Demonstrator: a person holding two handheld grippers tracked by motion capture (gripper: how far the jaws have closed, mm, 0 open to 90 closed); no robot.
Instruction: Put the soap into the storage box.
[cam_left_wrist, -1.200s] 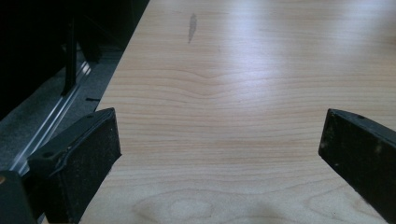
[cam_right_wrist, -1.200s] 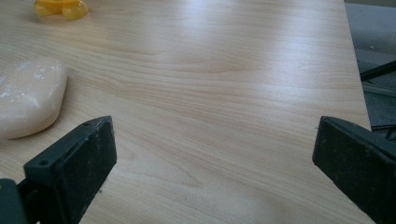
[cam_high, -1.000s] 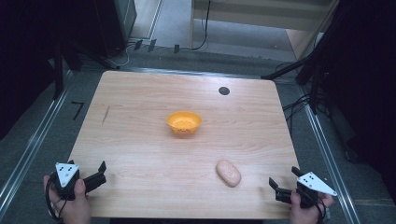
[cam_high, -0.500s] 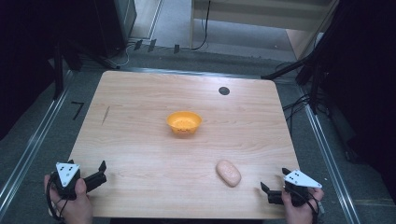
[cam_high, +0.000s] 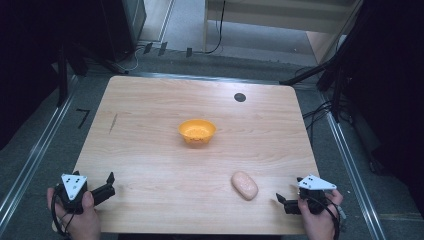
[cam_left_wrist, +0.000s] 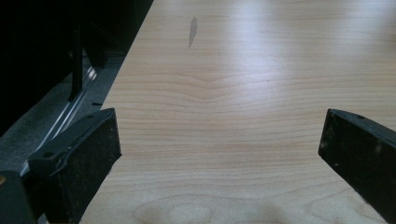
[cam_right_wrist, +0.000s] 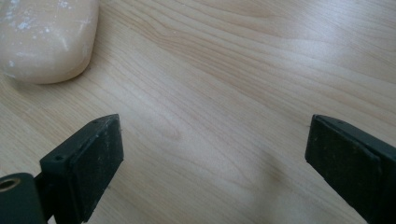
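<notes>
Where the wooden table (cam_high: 150, 150) meets its near edge, both claws sit low at the corners: the left claw (cam_high: 109, 184) at about 7 o'clock in the high view, the right claw (cam_high: 282, 201) at about 5 o'clock, each held in a hand. Seen in the left gripper view, the left claw (cam_left_wrist: 219, 144) is spread wide with bare wood between its jaws and nothing held; the table's left edge runs just beside its left jaw, with dark floor beyond. Seen in the right gripper view, the right claw (cam_right_wrist: 215, 154) gapes just as wide, empty, with a pale oval lump (cam_right_wrist: 44, 37) lying at its 11 o'clock, apart from the jaws. From above, that lump (cam_high: 244, 185) lies near the right claw, and an orange bowl (cam_high: 197, 131) stands at the table's centre, well apart from both claws. A small dark round spot (cam_high: 240, 97) sits near the far edge at 1 o'clock.
</notes>
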